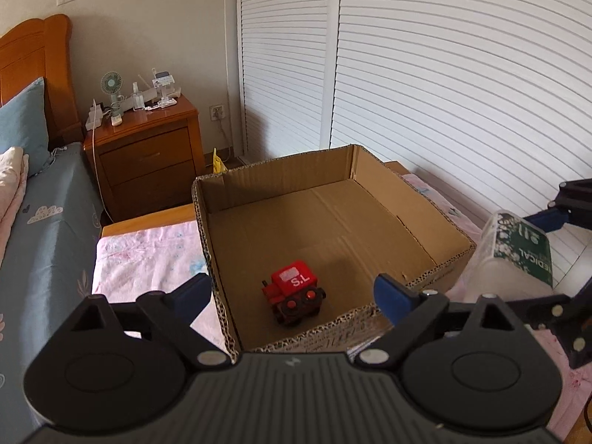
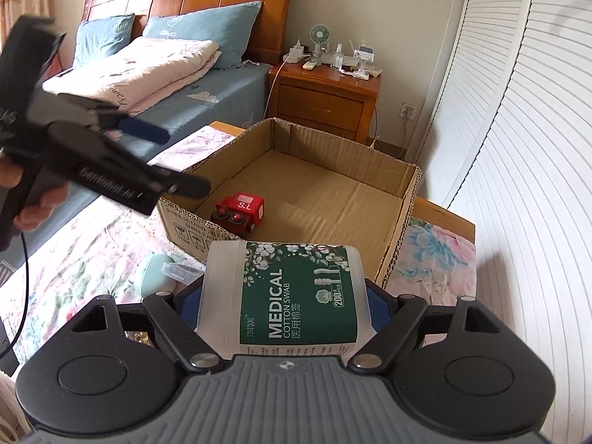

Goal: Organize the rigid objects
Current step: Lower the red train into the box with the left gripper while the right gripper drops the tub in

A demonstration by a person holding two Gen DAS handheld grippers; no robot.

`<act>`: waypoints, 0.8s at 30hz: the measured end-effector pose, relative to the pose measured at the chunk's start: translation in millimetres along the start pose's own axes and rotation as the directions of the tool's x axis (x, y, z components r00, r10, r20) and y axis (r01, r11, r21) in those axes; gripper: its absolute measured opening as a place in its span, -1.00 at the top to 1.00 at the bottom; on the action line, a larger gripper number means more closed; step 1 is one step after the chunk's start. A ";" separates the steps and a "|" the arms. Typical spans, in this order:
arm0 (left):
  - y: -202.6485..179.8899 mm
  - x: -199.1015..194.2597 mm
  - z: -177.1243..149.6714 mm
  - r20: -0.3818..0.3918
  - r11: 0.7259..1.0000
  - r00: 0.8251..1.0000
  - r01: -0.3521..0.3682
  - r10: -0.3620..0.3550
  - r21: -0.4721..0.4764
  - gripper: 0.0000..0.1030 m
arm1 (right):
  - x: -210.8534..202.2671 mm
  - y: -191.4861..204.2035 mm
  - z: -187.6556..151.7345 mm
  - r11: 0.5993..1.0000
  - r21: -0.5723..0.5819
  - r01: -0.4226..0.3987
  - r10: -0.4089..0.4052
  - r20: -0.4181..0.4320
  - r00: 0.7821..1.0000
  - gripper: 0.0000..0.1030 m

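Observation:
A red toy train [image 1: 294, 295] marked "S.L" sits in the near corner of an open cardboard box [image 1: 407, 199] on a low table with a pink floral cloth. My left gripper [image 1: 292, 292] is open and empty, held above the box's near edge. My right gripper [image 2: 285, 303] is shut on a clear tub of medical cotton swabs [image 2: 292, 296] with a green label, held just outside the box's near wall. The tub [image 1: 518, 255] also shows at the right of the left wrist view. The train [image 2: 239, 211] and box [image 2: 403, 203] show in the right wrist view, with the left gripper [image 2: 177, 159] above the box's left corner.
A pale green round object [image 2: 151, 273] and a small clear item [image 2: 181, 272] lie on the cloth [image 2: 92, 244] left of the tub. A bed [image 2: 166, 85] and a wooden nightstand [image 1: 148, 151] stand behind. White louvred doors [image 1: 444, 74] run along the right.

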State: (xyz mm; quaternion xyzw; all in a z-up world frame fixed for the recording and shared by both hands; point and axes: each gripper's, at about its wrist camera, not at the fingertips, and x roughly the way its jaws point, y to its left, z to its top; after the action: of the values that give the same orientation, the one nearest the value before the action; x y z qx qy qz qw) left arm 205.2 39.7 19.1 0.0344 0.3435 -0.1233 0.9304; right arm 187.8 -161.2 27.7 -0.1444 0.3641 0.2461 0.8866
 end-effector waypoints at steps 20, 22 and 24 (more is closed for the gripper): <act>37.4 -10.5 -28.3 -0.019 0.988 1.000 -0.024 0.021 -0.154 -0.83 | 77.4 -36.2 80.0 0.996 0.052 0.073 -0.071 -0.024 0.997 -0.67; 41.4 -9.8 -31.1 -0.021 0.988 0.999 -0.036 0.033 -0.153 -0.83 | 90.1 -39.4 86.8 0.995 0.054 0.079 -0.077 -0.034 0.996 -0.67; 43.7 -8.8 -33.3 -0.022 0.990 0.999 -0.046 0.043 -0.137 -0.83 | 102.5 -42.6 93.4 0.995 0.058 0.084 -0.082 -0.039 0.996 -0.67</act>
State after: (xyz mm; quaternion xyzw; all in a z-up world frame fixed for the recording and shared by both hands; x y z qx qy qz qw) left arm 188.8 88.6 -1.4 -0.0209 0.3589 -0.0782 0.9299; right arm 327.5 -122.3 22.2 -0.1373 0.3812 0.1953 0.8931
